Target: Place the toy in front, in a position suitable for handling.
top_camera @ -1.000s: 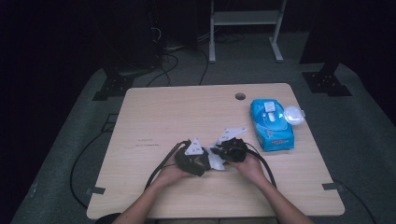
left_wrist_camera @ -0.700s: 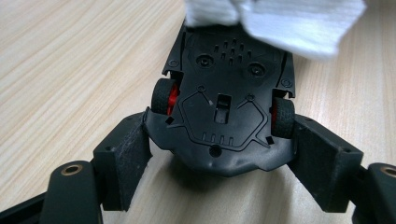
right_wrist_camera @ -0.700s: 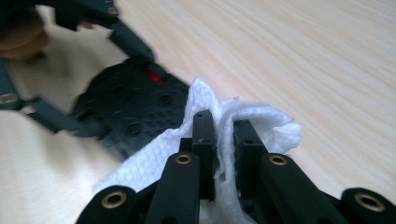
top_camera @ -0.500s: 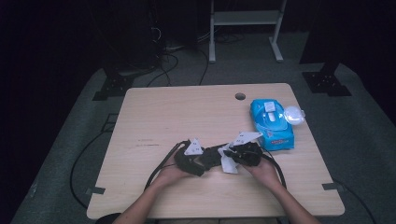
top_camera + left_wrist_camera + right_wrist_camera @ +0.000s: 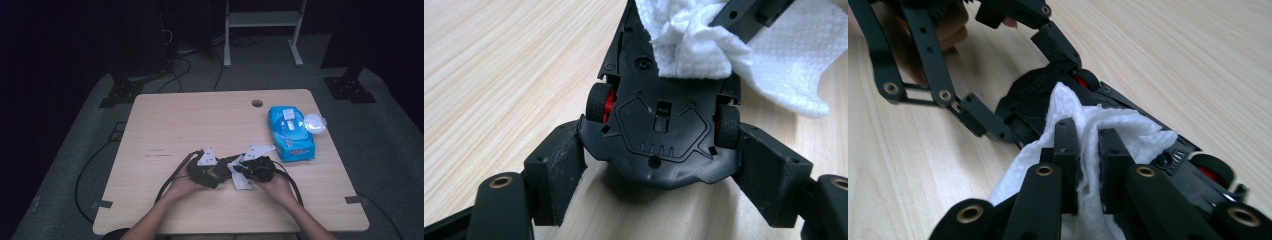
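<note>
- While the table (image 5: 170,125) is bare near the hands, the wipe pack (image 5: 291,132) lies well right.
- Left gripper (image 5: 659,165) clamps the upturned toy car (image 5: 659,125) by its sides; keep it steady.
- Right gripper (image 5: 1087,150) pinches the wipe (image 5: 1073,115) against the underside; rub lightly, avoiding the wheels.

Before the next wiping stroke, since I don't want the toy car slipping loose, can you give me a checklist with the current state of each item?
1. Left claw clamped on the toy car, one jaw on each side: ok.
2. Car turned underside up for wiping: ok.
3. Right claw shut on the white wipe: ok.
4. Wipe lying on the car's underside: ok.
5. Blue wipe pack clear of both hands, at the table's far right: ok.
6. Dirt left on the underside: cannot tell.
</note>
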